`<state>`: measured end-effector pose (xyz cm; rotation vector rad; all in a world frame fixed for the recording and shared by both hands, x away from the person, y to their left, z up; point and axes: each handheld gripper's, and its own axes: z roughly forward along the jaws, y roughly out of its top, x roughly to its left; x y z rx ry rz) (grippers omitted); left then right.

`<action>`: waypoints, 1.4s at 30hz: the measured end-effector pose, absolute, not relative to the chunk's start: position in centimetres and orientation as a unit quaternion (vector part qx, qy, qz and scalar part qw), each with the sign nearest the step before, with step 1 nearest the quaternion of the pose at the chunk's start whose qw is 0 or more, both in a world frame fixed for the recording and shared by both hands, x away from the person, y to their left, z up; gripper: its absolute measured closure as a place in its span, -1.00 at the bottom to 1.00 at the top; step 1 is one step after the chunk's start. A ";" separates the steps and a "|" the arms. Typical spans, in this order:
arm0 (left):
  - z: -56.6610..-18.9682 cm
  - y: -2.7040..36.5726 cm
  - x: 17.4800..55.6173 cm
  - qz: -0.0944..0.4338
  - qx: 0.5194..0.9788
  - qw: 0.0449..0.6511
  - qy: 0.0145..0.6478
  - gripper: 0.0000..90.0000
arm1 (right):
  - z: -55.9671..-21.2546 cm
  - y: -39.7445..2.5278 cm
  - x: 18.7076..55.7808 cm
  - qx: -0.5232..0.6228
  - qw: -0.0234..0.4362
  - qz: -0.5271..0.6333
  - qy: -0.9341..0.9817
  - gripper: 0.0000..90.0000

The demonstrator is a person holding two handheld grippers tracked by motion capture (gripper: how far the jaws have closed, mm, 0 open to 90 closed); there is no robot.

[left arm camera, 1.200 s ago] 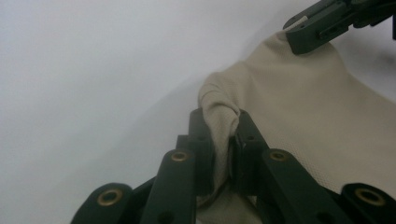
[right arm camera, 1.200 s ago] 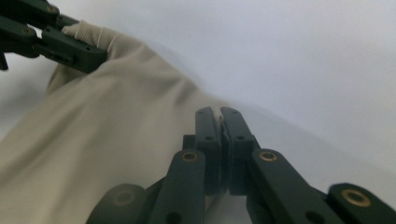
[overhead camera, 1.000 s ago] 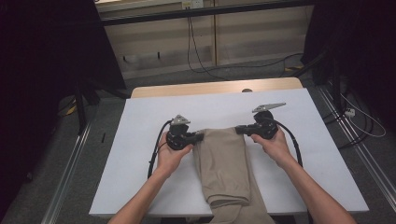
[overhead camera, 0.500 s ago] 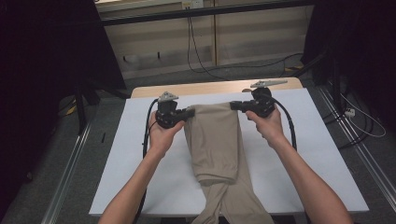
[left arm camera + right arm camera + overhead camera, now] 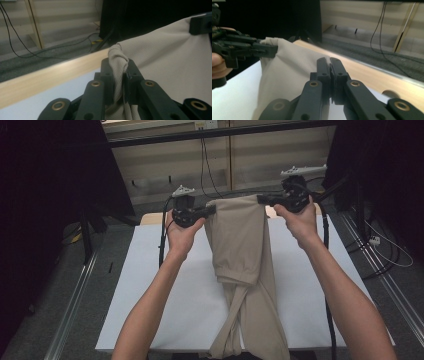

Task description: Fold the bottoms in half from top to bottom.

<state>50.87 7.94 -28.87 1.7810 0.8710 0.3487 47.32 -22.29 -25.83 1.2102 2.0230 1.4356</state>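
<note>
High view: in the upper middle of the frame, the left gripper (image 5: 212, 210) and right gripper (image 5: 260, 199) each clamp a top corner of the beige trousers (image 5: 240, 255), holding that edge stretched between them above the white table (image 5: 150, 285). The cloth hangs down the centre, its lower part trailing to the bottom edge.
</note>
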 end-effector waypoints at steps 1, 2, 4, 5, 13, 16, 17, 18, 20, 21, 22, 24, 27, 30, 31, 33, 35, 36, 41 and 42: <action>-28.5 7.7 51.1 0.147 0.744 0.539 0.367 0.79 | -25.2 -22.3 47.5 0.429 0.197 0.508 0.720 0.94; -28.2 7.6 51.3 0.149 0.738 0.545 0.368 0.79 | -24.6 -22.3 47.6 0.428 0.202 0.506 0.721 0.94; -27.4 7.2 51.6 0.156 0.735 0.547 0.368 0.79 | -23.3 -22.3 47.8 0.424 0.213 0.509 0.718 0.94; -27.0 7.1 51.8 0.159 0.734 0.548 0.368 0.79 | -22.8 -22.3 47.9 0.423 0.216 0.510 0.717 0.94; -30.2 6.5 53.9 0.143 0.752 0.506 0.397 0.79 | -27.0 -22.7 50.7 0.459 0.188 0.495 0.713 0.94; -33.0 6.4 55.0 0.124 0.759 0.489 0.412 0.78 | -30.7 -22.9 52.1 0.479 0.167 0.484 0.713 0.94; -33.9 6.3 55.4 0.117 0.757 0.486 0.420 0.78 | -31.7 -23.0 52.6 0.487 0.158 0.480 0.712 0.94; -34.6 6.2 55.8 0.111 0.756 0.485 0.426 0.78 | -32.7 -23.1 53.1 0.494 0.155 0.476 0.711 0.94; -35.9 5.9 56.4 0.103 0.759 0.474 0.434 0.77 | -34.3 -23.2 53.9 0.507 0.146 0.474 0.704 0.94; -36.3 5.6 56.6 0.102 0.762 0.470 0.435 0.77 | -34.8 -23.2 54.2 0.512 0.149 0.468 0.705 0.93; -36.7 5.4 56.8 0.100 0.764 0.466 0.435 0.75 | -35.3 -23.0 54.5 0.516 0.155 0.458 0.707 0.88; -37.3 5.0 57.1 0.107 0.764 0.457 0.443 0.60 | -35.8 -22.8 55.0 0.531 0.179 0.445 0.698 0.49; -37.6 5.1 56.9 0.133 0.758 0.442 0.462 0.02 | -36.3 -22.8 55.1 0.549 0.186 0.437 0.688 0.14; -37.5 5.8 56.2 0.136 0.757 0.442 0.462 -0.17 | -36.7 -22.9 54.3 0.542 0.189 0.437 0.693 0.05; -37.5 6.1 55.9 0.140 0.757 0.443 0.460 -0.18 | -36.8 -23.0 53.8 0.539 0.185 0.442 0.693 0.04; -37.3 6.7 54.9 0.139 0.760 0.445 0.453 -0.23 | -36.9 -23.0 52.5 0.528 0.184 0.445 0.699 0.04; -37.5 7.2 53.2 0.135 0.765 0.450 0.441 -0.27 | -37.1 -23.0 50.8 0.514 0.176 0.451 0.708 0.06; -37.6 7.5 52.2 0.134 0.771 0.449 0.431 -0.28 | -37.2 -22.9 49.7 0.508 0.171 0.455 0.711 0.08; -39.3 8.9 46.6 0.115 0.799 0.444 0.390 -0.28 | -38.0 -22.6 43.5 0.466 0.155 0.463 0.738 0.20; -39.6 9.3 45.4 0.110 0.800 0.445 0.387 -0.28 | -38.2 -22.4 42.2 0.460 0.151 0.464 0.742 0.25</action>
